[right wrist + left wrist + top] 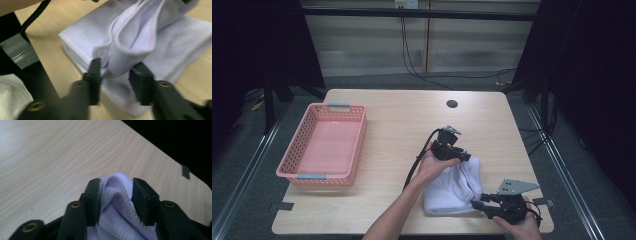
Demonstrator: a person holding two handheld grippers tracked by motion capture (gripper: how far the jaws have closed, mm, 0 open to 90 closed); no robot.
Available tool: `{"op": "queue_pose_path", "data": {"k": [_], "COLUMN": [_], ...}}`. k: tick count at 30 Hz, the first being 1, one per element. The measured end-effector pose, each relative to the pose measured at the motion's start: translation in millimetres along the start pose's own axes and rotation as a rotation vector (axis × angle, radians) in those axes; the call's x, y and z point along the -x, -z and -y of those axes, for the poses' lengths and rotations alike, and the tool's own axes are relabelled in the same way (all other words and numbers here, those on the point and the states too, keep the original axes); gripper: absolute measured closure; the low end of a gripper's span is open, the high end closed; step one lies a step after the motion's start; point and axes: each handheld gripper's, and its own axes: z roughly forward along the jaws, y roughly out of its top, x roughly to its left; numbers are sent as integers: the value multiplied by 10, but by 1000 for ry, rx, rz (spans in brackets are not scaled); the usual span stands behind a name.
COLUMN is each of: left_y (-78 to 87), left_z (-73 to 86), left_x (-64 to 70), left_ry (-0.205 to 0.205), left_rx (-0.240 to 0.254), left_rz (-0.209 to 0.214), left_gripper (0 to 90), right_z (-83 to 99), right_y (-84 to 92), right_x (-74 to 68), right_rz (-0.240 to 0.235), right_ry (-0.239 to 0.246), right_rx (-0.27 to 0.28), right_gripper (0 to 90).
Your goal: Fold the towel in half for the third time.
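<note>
A white folded towel (452,190) lies on the wooden table (402,125) near its front right corner. My left gripper (467,157) is at the towel's far edge. In the left gripper view a raised fold of the towel (117,205) sits loosely between the parted jaws of the gripper (116,195). My right gripper (477,201) is at the towel's near right edge. In the right gripper view a hanging fold of the towel (162,50) lies between the gripper's (115,72) jaws without being pinched. Both grippers are open.
A pink plastic basket (287,150) stands at the table's left side with nothing in it. A round dark hole (452,104) is near the far edge. Grey tape marks (284,206) sit at the front corners. The table's right edge is close to the towel.
</note>
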Motion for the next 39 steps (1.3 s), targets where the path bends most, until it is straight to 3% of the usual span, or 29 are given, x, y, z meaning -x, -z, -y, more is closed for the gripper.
{"op": "queue_pose_path", "data": {"k": [3, 4, 6, 7, 8, 10, 13, 17, 19, 20, 21, 22, 23, 26, 28, 30, 32, 34, 39], "left_y": [93, 195, 242, 287, 374, 416, 604, 734, 851, 851, 886, 938, 938, 1054, 1111, 1132, 1151, 1147, 1105], "left_z": [-38, -52, -45, -30, 32, 73, 288, 460, 623, 623, 679, 795, 795, 1000, 1088, 1139, 1301, 1375, 1432], "left_x": [35, 43, 40, 37, 16, 7, -5, 3, 73, 73, 113, 193, 193, 296, 320, 325, 354, 383, 389], "left_ry": [-4, -13, -19, -20, -16, -12, -45, -40, -39, -39, -52, -78, -78, -91, -99, -98, -92, -116, -97], "left_rx": [29, 51, 54, 54, 61, 60, 45, 20, 4, 4, -3, -24, -24, -32, -57, -63, -94, -104, -145], "left_rz": [-11, -13, -12, -20, -28, -38, -56, -61, -57, -57, -58, -61, -61, -52, -62, -63, -67, -58, -33], "left_gripper": [422, 395, 388, 381, 380, 383, 449, 453, 449, 445, 445, 430, 427, 396, 383, 361, 325, 302, 242], "right_z": [-2, -12, -32, -92, -133, -237, -448, -738, -841, -841, -875, -913, -913, -825, -741, -699, -594, -549, -476], "right_y": [130, 168, 190, 196, 180, 104, -77, -363, -512, -512, -579, -706, -706, -847, -827, -803, -729, -721, -753], "right_x": [61, 93, 122, 162, 200, 277, 409, 570, 635, 635, 663, 695, 695, 808, 911, 944, 1014, 1029, 1037], "right_rz": [39, 46, 64, 121, 108, 119, 133, 144, 179, 179, 171, 193, 193, 265, 254, 268, 268, 261, 251], "right_ry": [-34, -44, -47, -34, -38, -51, -39, -35, -14, -14, -18, -12, -12, -14, -62, -64, -91, -93, -99], "right_rx": [33, 44, 48, 59, 64, 64, 46, 38, 12, 12, 10, -32, -32, -100, -96, -103, -103, -111, -97], "right_gripper": [407, 381, 352, 332, 331, 321, 296, 289, 279, 279, 277, 287, 287, 307, 329, 367, 407, 432, 412]}}
